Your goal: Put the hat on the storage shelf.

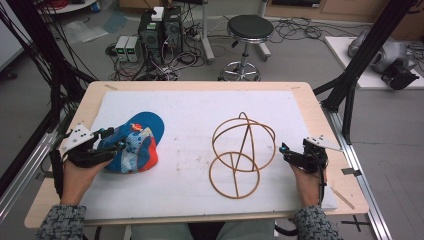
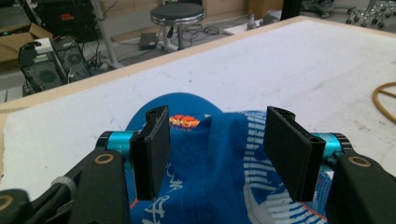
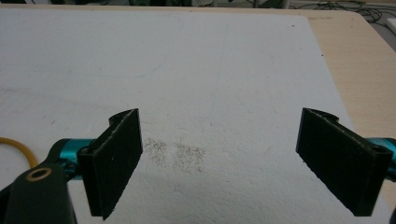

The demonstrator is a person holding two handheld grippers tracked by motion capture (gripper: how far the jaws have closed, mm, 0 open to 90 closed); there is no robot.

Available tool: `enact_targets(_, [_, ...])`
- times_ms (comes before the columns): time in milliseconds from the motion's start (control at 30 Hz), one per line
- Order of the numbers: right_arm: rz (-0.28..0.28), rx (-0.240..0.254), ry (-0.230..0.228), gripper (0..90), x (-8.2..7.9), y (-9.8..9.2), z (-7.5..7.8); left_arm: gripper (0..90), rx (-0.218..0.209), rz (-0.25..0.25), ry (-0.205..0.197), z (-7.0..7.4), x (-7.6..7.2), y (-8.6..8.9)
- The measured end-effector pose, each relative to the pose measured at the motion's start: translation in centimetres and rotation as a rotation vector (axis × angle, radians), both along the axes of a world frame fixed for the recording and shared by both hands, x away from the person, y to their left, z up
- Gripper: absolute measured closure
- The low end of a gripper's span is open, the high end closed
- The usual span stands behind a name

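White foam sheet (image 1: 200, 115) on wood table (image 1: 310, 100). Left gripper (image 1: 111, 138) spread around blue fabric cap (image 1: 142, 142), not pinching; right gripper (image 1: 286, 150) wide apart, nothing between; wire stand (image 1: 243, 155) centre-right.

Bare white mat (image 1: 185, 150) between blue cap (image 1: 137, 142) and wire hat stand (image 1: 242, 152) is passable; both block their sides.

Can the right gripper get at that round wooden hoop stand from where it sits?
Probably yes: the right gripper sits beside the wooden hoop stand, jaws wide open, with bare white mat between them.
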State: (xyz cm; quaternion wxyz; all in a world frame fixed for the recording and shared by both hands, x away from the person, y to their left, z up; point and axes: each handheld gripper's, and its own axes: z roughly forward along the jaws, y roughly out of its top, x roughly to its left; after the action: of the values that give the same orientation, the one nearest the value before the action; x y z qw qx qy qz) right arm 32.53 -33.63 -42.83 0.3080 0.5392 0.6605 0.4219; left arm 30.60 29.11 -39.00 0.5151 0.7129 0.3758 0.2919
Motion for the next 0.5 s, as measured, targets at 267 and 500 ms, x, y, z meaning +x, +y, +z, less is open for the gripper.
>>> enact_targets(267, [-0.002, 0.001, -0.002, 13.5, 0.03, -0.01, 0.00, 54.4, 0.031, -0.017, 0.057, -0.51, 0.21, -0.17])
enact_targets(500, [-0.004, -0.003, 0.005, 13.5, -0.04, -0.01, -0.02, 75.8, 0.043, -0.021, 0.051, -0.58, 0.07, -0.46])
